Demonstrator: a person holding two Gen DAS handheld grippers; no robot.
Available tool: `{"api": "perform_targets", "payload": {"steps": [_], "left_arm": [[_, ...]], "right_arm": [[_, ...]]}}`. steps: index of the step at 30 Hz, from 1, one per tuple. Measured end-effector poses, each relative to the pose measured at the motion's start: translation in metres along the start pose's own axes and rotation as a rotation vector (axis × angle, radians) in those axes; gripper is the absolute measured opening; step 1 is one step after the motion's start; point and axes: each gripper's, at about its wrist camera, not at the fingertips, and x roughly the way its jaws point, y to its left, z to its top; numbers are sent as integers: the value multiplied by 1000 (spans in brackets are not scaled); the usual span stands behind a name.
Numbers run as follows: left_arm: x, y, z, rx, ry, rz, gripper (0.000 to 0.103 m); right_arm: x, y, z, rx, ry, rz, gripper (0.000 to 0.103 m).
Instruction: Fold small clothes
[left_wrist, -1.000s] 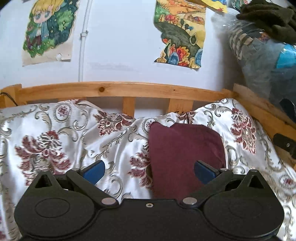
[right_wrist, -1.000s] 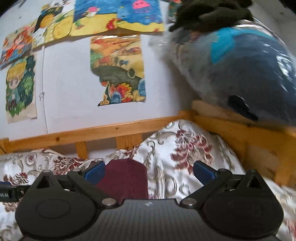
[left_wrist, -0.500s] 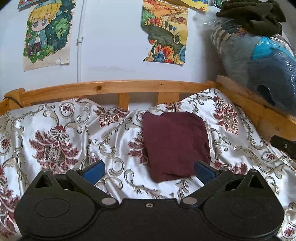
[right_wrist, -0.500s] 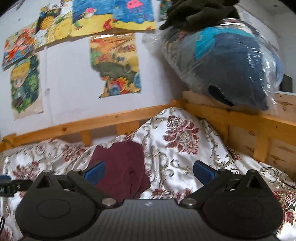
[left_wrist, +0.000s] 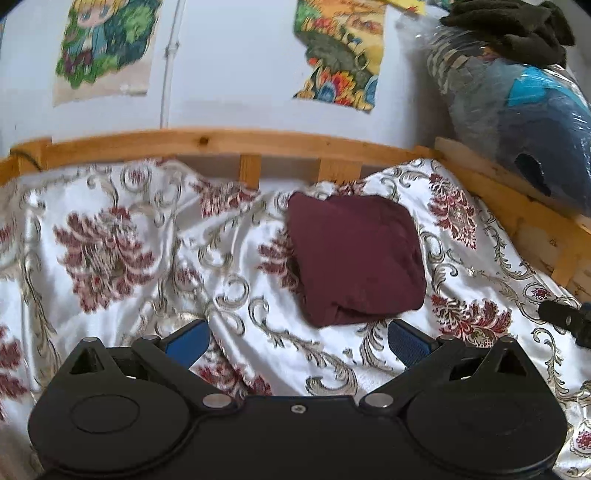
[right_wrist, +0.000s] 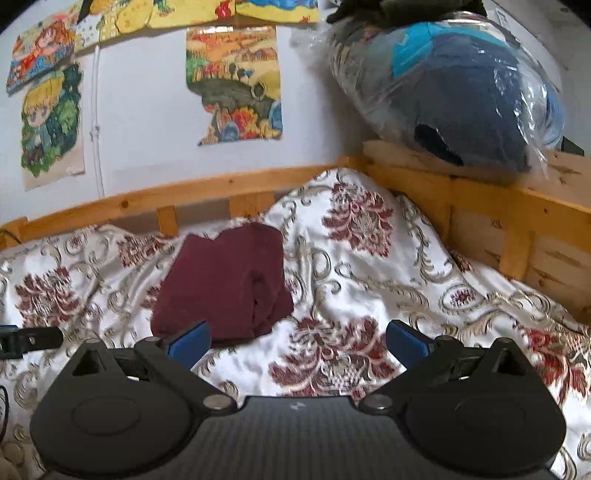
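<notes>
A dark maroon garment (left_wrist: 354, 254) lies folded into a compact rectangle on the floral satin bedspread (left_wrist: 122, 266), near the wooden rail. It also shows in the right wrist view (right_wrist: 225, 284), left of centre. My left gripper (left_wrist: 297, 341) is open and empty, held back from the garment's near edge. My right gripper (right_wrist: 297, 339) is open and empty, to the right of and behind the garment; its left pad (right_wrist: 188, 341) overlaps the garment's near edge in view. The tip of the right gripper shows at the right edge of the left wrist view (left_wrist: 569, 319).
A wooden bed rail (left_wrist: 221, 142) runs along the wall behind the bedspread. A plastic-wrapped blue plush (right_wrist: 458, 92) sits on the wooden frame at the right, with dark clothing (left_wrist: 509, 26) on top. Posters (right_wrist: 236, 85) hang on the wall.
Both grippers have pulled back and away from the folded garment, which stays in place. More of the bedspread now lies between the fingers and the garment.
</notes>
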Motion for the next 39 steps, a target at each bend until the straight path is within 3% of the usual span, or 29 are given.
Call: {"api": "perform_targets", "payload": {"steps": [5, 14, 39], "left_arm": [[10, 0, -5, 0, 47, 6, 102], [8, -7, -8, 48, 41, 7, 102], [7, -7, -7, 56, 34, 17, 102]], "right_arm": [[0, 6, -4, -26, 12, 6, 103], [-4, 10, -2, -55, -7, 5, 103], [-4, 7, -2, -54, 1, 4, 103]]}}
